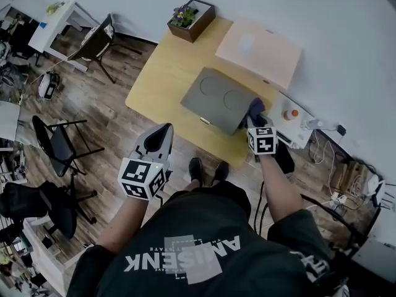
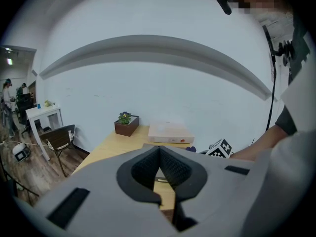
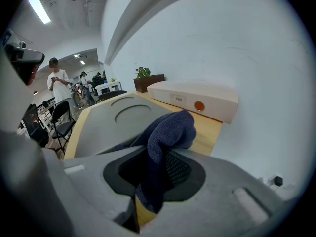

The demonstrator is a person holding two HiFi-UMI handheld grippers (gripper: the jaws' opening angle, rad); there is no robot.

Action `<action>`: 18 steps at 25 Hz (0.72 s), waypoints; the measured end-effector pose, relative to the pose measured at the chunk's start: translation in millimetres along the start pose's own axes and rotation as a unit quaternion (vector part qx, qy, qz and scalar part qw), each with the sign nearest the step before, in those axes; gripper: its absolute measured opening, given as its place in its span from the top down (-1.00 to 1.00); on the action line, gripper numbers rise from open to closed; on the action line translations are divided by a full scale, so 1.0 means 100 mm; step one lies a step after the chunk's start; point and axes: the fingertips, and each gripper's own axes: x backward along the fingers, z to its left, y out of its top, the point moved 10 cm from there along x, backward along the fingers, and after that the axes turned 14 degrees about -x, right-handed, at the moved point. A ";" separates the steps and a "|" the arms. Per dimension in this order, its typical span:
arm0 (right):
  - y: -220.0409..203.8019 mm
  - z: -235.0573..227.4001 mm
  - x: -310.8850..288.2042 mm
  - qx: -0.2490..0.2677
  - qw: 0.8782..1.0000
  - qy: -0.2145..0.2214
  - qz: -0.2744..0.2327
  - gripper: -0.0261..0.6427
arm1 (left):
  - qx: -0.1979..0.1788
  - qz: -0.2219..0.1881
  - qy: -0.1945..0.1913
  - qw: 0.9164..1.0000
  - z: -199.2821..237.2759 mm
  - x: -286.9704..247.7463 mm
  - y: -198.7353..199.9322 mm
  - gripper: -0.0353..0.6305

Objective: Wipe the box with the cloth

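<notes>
The grey box [image 1: 218, 99] lies flat near the front edge of the wooden table [image 1: 162, 73]; it is closed, so nothing shows of what is inside. The dark blue cloth [image 1: 257, 108] sits at its right-hand corner, pinched in the right gripper [image 3: 159, 168]. Wiping looks barely begun, with most of the top left to do. The left gripper [image 1: 159, 136] hangs off the table, jaws together on nothing. Behind, a planter [image 1: 203, 22] holds a flowering plant [image 1: 182, 14].
</notes>
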 end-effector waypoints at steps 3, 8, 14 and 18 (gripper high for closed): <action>-0.10 0.11 0.07 0.003 1.000 0.006 0.009 0.68 | -0.004 -0.001 -0.010 1.000 0.00 0.04 -0.01 0.89; -0.24 0.28 0.15 0.006 1.000 0.013 0.028 0.68 | -0.008 -0.007 -0.020 1.000 0.02 0.09 -0.01 0.89; -0.37 0.41 0.25 0.008 0.999 0.023 0.038 0.68 | -0.012 -0.014 -0.025 1.000 0.00 0.11 0.01 0.89; -0.47 0.50 0.31 0.014 0.998 0.031 0.044 0.68 | -0.014 -0.019 -0.028 0.999 -0.04 0.12 0.02 0.89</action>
